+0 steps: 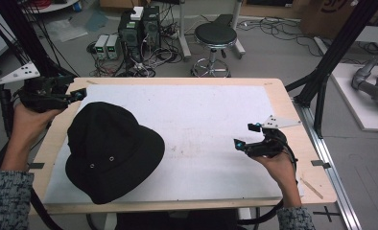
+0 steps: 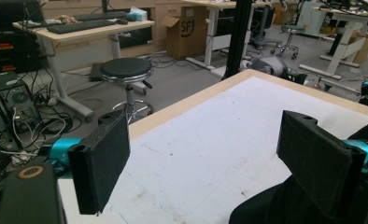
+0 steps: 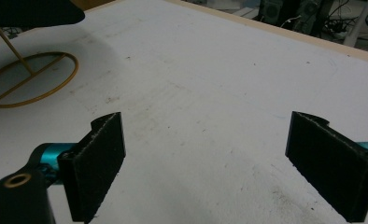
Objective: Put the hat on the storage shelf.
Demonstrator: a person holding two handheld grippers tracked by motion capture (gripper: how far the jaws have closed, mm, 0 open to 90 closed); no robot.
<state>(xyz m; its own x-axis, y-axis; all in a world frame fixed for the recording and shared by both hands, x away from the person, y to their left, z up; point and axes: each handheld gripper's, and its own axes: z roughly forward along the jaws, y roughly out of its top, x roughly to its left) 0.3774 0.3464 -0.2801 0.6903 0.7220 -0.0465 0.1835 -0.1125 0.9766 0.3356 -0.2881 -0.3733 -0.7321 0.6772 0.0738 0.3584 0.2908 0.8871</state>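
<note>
High view: a black hat (image 1: pixel 111 150) lies brim-down on the left part of the white board (image 1: pixel 211 124), which rests on a wooden table (image 1: pixel 300 158). No legible writing on the hat. The left gripper (image 1: pixel 79 95) is held at the table's far-left corner, just beyond the hat's far edge and not touching it, pointing right. The right gripper (image 1: pixel 242 143) hovers over the board's right side, well apart from the hat, pointing left; the hand grips it from below.

Left gripper view: the left gripper (image 2: pixel 205 158) has its jaws spread wide with nothing between them; the hat (image 2: pixel 266 207) shows at the lower right, under the right jaw. A cardboard box (image 2: pixel 186 29) beyond the table bears the letters "SF".

Right gripper view: the right gripper (image 3: pixel 205 163) has its jaws wide apart, empty, over bare white board (image 3: pixel 210 79). A yellow wire ring (image 3: pixel 30 77) lies at the upper left.
</note>
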